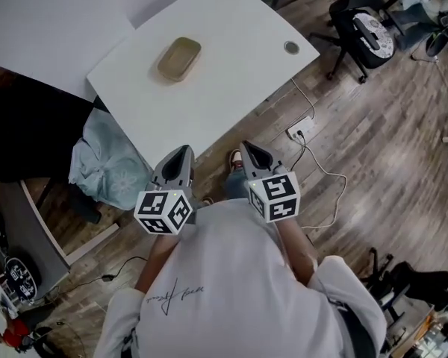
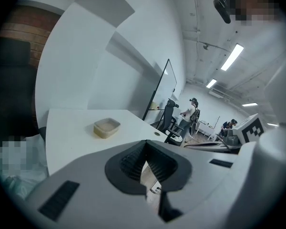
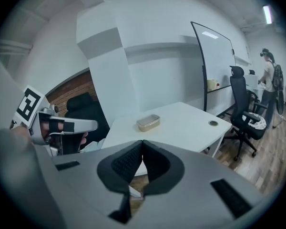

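A white tabletop [image 1: 231,88] with rounded corners stands on a brown wood-plank floor [image 1: 388,148]. A round grey cable port [image 1: 291,47] is set near its right corner. A black swivel office chair [image 1: 362,28] stands beyond that corner. A white power strip [image 1: 299,133] with its cable lies on the floor just off the near edge, and a pale blue cloth [image 1: 104,162] is bunched beneath the left end. The 2 gripper views show white walls, a framed whiteboard [image 3: 219,56] on a stand, a strip of red brick wall [image 3: 71,92] and long ceiling lights [image 2: 232,56]. A person with a backpack [image 3: 271,75] stands far off behind the chair.

The person's white T-shirt [image 1: 231,289] bears a line of black handwritten script on the back. It is too small to read and is perhaps 2 words. Each gripper's cube carries black-and-white square markers.

The left gripper [image 1: 185,151] and the right gripper [image 1: 248,146] are held side by side in front of the person, over the near edge of the tabletop. On each, the ribbed black pads meet at the tips and grip nothing; only floor shows through the narrow slit below them.

A shallow tan rectangular container [image 1: 179,58] sits on the far left part of the tabletop. It is ahead of both grippers and well apart from them.
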Tool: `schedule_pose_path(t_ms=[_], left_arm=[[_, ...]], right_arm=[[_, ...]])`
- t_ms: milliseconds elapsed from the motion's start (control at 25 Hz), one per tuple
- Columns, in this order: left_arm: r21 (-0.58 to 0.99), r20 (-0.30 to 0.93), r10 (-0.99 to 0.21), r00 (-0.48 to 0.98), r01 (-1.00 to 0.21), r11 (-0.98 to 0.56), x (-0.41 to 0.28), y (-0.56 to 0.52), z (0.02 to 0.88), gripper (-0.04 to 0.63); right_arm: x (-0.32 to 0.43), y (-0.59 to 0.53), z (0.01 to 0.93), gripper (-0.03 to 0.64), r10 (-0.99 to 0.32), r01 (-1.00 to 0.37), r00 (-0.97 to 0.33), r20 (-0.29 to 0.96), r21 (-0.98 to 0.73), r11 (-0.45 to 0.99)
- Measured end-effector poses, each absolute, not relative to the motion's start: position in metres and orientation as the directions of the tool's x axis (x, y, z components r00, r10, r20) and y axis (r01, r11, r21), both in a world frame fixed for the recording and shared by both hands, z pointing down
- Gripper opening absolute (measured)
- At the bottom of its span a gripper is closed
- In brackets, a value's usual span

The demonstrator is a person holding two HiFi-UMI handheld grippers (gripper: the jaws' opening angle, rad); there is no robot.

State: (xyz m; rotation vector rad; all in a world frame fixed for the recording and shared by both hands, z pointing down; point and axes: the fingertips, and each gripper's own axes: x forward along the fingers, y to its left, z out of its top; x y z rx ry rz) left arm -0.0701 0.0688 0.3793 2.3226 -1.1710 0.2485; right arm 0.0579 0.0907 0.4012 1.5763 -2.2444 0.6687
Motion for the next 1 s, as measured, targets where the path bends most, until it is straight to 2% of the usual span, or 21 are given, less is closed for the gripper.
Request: schedule_pose_path(t_ms=[520, 760, 1000], left_arm=[[0.348, 0.378, -0.77, 0.513, -0.85, -0.395, -0.029, 0.009, 0.374, 0.008], [0.466, 0.337, -0.786, 0.519, -0.817, -0.34, -0.025, 0.003, 0.38, 0.008], [0.461, 0.363, -0.814, 0.453, -0.846, -0.266, -0.039, -0.002, 0.386, 0.008]], right_arm=[[0.099, 0.013, 0.41, 0.009, -0.745, -0.884, -0.466, 0.477, -0.22, 0.413], [0.1, 0.001, 0.417, 0.009, -0.713, -0.858, -0.509, 0.483, -0.225, 0.461], [0.088, -0.013, 0.414, 0.009, -0.685, -0.829, -0.553, 0.475, -0.231, 0.509]])
